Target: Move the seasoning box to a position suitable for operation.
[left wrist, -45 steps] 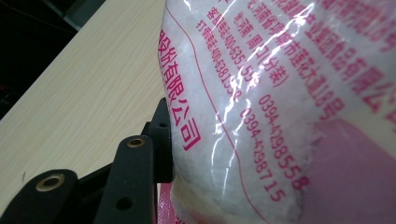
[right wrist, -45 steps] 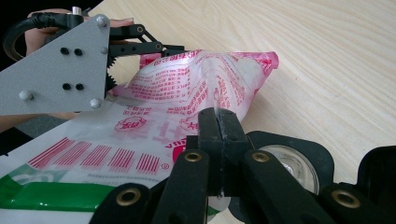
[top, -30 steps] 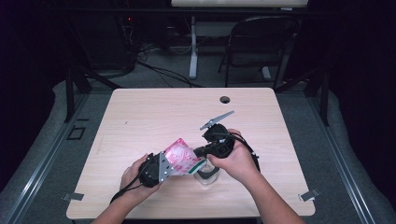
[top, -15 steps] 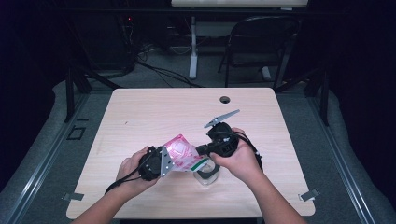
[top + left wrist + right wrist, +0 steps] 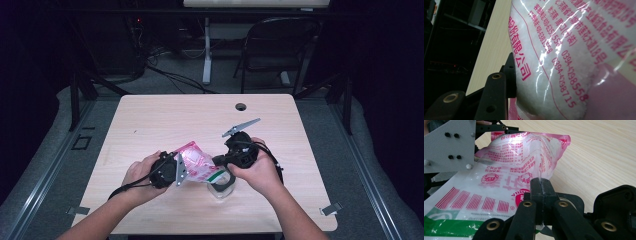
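Note:
A clear plastic bag (image 5: 197,167) with pink and green print and white grains inside is held tilted between both grippers, above the table's front middle. My left gripper (image 5: 176,169) is shut on the bag's left end; one black finger (image 5: 510,75) presses into the grain-filled bag (image 5: 564,62). My right gripper (image 5: 541,183) is shut on the bag's thin printed edge (image 5: 506,182), jaws pressed together. A small clear container (image 5: 221,189) stands on the table right under the bag's lower right corner.
The light wooden table (image 5: 150,120) has a round cable hole (image 5: 241,106) near its far edge. A folding chair (image 5: 276,40) and a white desk leg (image 5: 207,50) stand beyond it. Cables trail from both grippers toward the person.
The left hand and its end of the bag have shifted a little away from the person. The right gripper has stayed nearly in place, still on the bag.

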A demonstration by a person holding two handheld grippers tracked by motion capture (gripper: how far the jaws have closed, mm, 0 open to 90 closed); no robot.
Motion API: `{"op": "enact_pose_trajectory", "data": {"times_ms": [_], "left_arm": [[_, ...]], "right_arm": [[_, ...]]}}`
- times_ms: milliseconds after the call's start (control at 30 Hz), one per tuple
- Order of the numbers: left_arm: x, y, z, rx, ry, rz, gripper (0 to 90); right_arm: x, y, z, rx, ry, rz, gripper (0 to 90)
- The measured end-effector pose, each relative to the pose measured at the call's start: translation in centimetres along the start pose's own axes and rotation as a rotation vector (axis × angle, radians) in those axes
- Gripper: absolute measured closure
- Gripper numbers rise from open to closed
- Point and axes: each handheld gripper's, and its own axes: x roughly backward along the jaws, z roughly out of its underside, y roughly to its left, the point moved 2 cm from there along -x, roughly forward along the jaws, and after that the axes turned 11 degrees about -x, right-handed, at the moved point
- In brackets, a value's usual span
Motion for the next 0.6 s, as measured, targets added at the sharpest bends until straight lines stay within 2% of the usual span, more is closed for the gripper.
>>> {"op": "enact_pose_trajectory", "data": {"times_ms": [167, 333, 467, 500, 600], "left_arm": [[0.2, 0.4, -0.2, -0.029, 0.015, 0.005, 59.5], [0.3, 0.8, -0.5, -0.066, 0.034, -0.01, 59.6], [0.4, 1.1, -0.7, -0.091, 0.043, -0.017, 59.8], [0.4, 1.1, -0.9, -0.111, 0.052, -0.02, 59.8], [0.1, 1.0, -1.1, -0.116, 0.052, -0.019, 59.9]], "right_arm": [[0.1, -0.2, 0.1, -0.005, -0.01, -0.004, 90.0], [0.1, -0.2, 0.2, -0.007, -0.015, 0.001, 89.5], [0.2, -0.4, 0.2, -0.006, -0.025, -0.001, 84.3], [0.3, -0.4, 0.3, -0.007, -0.036, 0.003, 81.1], [0.6, -0.5, 0.4, -0.007, -0.05, -0.001, 78.3]]}}
